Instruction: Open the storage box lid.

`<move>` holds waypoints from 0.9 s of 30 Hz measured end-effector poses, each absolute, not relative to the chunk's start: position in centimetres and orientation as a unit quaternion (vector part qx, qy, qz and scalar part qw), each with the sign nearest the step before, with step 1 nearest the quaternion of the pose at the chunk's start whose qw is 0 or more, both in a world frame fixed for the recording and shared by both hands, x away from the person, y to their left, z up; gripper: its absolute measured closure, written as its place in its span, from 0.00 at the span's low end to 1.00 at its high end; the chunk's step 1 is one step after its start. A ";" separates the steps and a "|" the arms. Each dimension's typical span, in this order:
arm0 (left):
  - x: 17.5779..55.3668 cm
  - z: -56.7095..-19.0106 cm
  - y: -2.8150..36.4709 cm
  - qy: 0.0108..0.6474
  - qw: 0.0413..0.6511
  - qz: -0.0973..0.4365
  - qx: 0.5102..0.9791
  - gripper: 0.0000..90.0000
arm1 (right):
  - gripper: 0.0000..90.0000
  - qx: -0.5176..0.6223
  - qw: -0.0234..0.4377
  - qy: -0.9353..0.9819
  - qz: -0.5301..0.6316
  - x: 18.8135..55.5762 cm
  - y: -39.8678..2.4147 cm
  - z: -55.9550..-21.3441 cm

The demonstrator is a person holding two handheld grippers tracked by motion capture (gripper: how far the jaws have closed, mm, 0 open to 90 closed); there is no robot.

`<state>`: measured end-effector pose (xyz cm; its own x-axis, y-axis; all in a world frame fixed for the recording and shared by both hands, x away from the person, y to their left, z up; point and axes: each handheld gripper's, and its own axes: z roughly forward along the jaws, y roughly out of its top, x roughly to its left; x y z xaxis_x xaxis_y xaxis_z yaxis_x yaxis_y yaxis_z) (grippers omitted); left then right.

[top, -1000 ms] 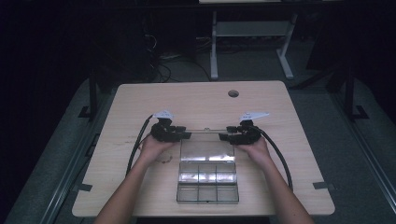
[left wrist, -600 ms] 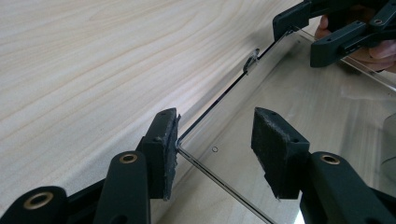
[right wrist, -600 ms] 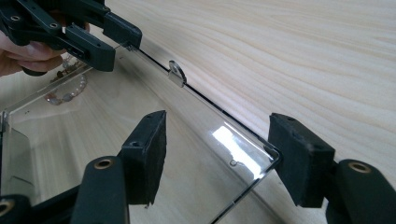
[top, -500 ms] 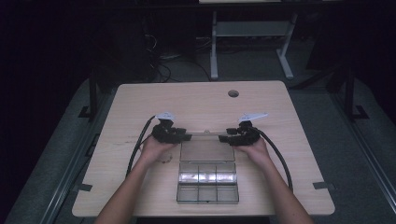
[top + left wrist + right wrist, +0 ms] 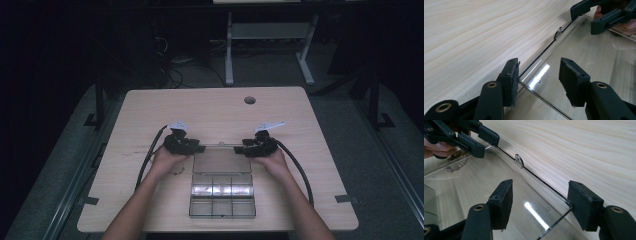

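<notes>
A clear plastic compartment box (image 5: 222,197) lies on the wooden table (image 5: 215,112) with its clear lid (image 5: 221,161) swung open toward the far side. My left gripper (image 5: 182,143) stands open at the lid's far left corner. The lid's corner (image 5: 524,80) sits between the jaws, against the left pad (image 5: 512,80). My right gripper (image 5: 260,145) stands open at the far right corner. That corner (image 5: 567,207) lies next to the right pad (image 5: 584,205). A small latch tab (image 5: 519,160) sticks up midway along the lid's far edge. Neither gripper clamps the lid.
Bare wood stretches beyond the lid to a round cable hole (image 5: 249,100) at the back right. Black cables (image 5: 150,160) trail from both grippers toward the near edge. A white desk frame (image 5: 270,45) stands on the dark floor behind the table.
Both grippers have crept very slightly toward the near side at the lid's corners. The box has not moved.
</notes>
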<state>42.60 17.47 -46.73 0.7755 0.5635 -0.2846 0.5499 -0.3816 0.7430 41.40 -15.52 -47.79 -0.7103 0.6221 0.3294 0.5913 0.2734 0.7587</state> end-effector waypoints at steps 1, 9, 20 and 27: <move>42.6 -46.8 17.4 0.336 0.445 0.007 0.830 0.55 | 0.41 0.378 0.018 0.799 0.467 41.4 -15.5 -47.9; 42.6 -47.0 17.4 0.334 0.435 0.005 0.836 0.55 | 0.41 0.380 0.015 0.802 0.461 41.5 -15.4 -48.1; 42.5 -47.2 17.1 0.332 0.427 0.011 0.841 0.55 | 0.41 0.377 0.022 0.810 0.449 41.4 -15.2 -48.2; 42.4 -46.8 17.4 0.328 0.431 0.018 0.841 0.53 | 0.39 0.379 0.029 0.810 0.447 41.3 -15.1 -48.2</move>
<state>42.44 17.41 -46.81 0.7840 0.5673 -0.2519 0.5360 -0.4139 0.7358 41.33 -15.10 -48.17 -0.7114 0.6394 0.2917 0.5874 0.3129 0.7464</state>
